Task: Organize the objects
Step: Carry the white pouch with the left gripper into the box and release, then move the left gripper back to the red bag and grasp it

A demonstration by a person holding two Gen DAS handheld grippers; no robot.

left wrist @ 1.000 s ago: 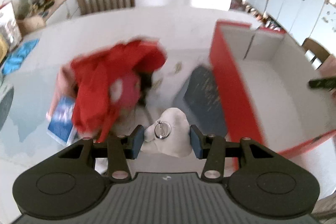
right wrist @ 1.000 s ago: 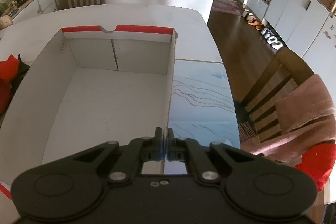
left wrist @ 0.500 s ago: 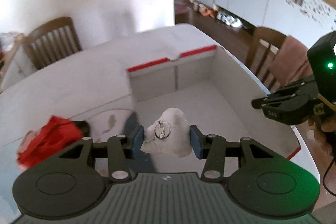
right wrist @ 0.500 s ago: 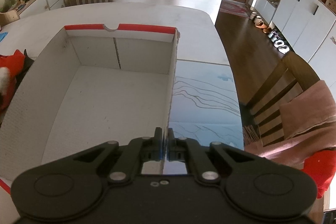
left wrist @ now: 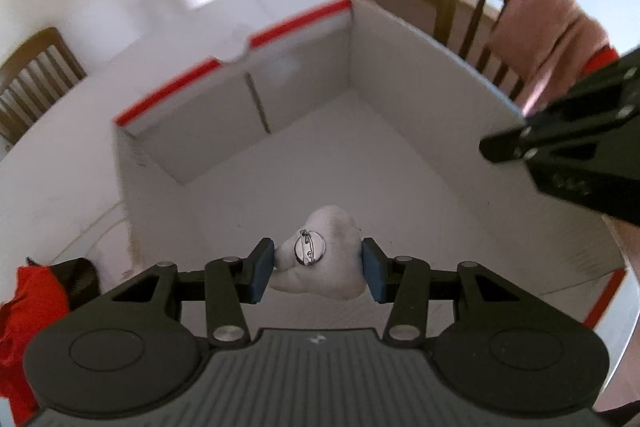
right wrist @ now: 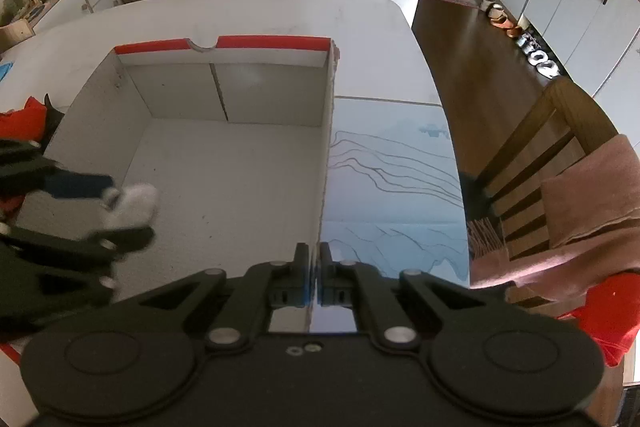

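Note:
My left gripper (left wrist: 318, 269) is shut on a white plush toy (left wrist: 336, 267) with a metal pin on its back, held above the floor of an open white box with a red rim (left wrist: 280, 23). In the right wrist view the left gripper (right wrist: 120, 211) and the toy (right wrist: 134, 205) show blurred over the box's left part. My right gripper (right wrist: 315, 267) is shut on the box's right wall (right wrist: 326, 147), near its front end. It also shows in the left wrist view (left wrist: 504, 149) at the right.
The box stands on a white table (right wrist: 280, 7) with a blue patterned mat (right wrist: 400, 179) to its right. A red cloth pile (left wrist: 28, 311) lies left of the box. Wooden chairs stand around; one on the right carries a pink cloth (right wrist: 580, 211).
My left gripper has carried the white toy from beside the red cloth pile to the right, over the box wall and into the space above the box. My right gripper has stayed clamped on the wall.

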